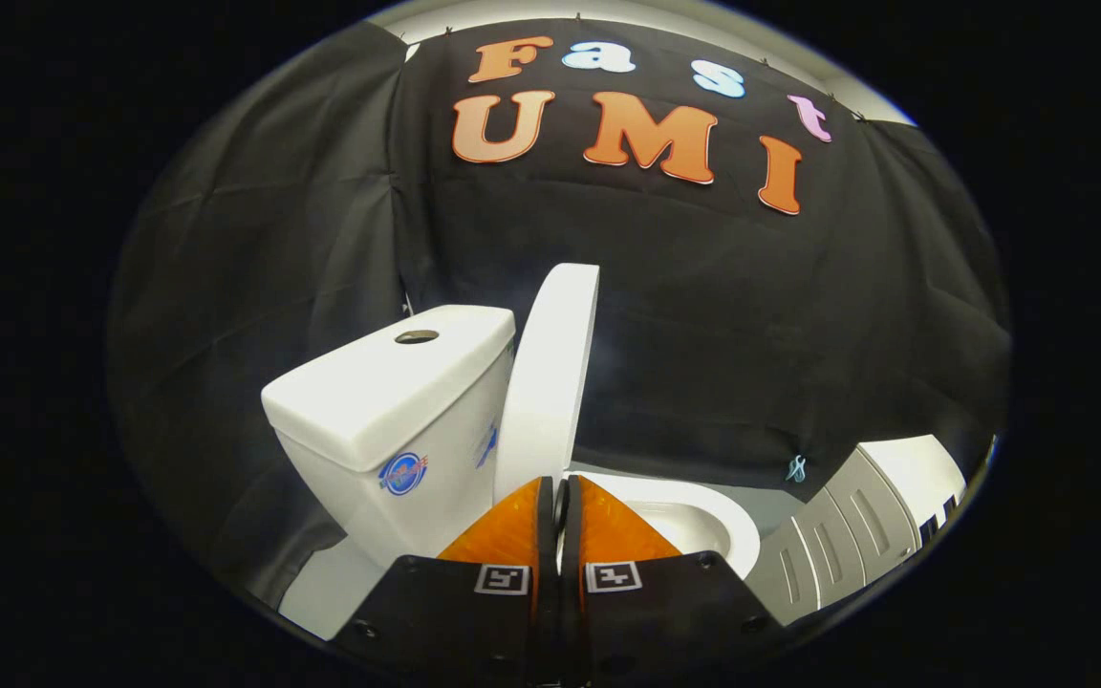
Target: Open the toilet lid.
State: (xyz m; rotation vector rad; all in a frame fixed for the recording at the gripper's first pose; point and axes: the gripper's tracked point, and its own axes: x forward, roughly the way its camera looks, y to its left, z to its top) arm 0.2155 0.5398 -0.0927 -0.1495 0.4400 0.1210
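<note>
The white toilet lid (pixel 550 382) stands raised, nearly upright, leaning toward the white cistern (pixel 388 401) behind it. The open bowl and seat rim (pixel 703 526) lie to the right of the lid's foot. My gripper (pixel 560 489) has its two orange fingers pressed together, tips just in front of the lid's lower edge. Nothing sits between the fingers, and they appear apart from the lid.
A grey-white ribbed cabinet or appliance (pixel 856 535) stands to the right of the bowl. The black cloth wall (pixel 751 315) closes the space behind the toilet. A round flush button (pixel 416 336) sits on the cistern top.
</note>
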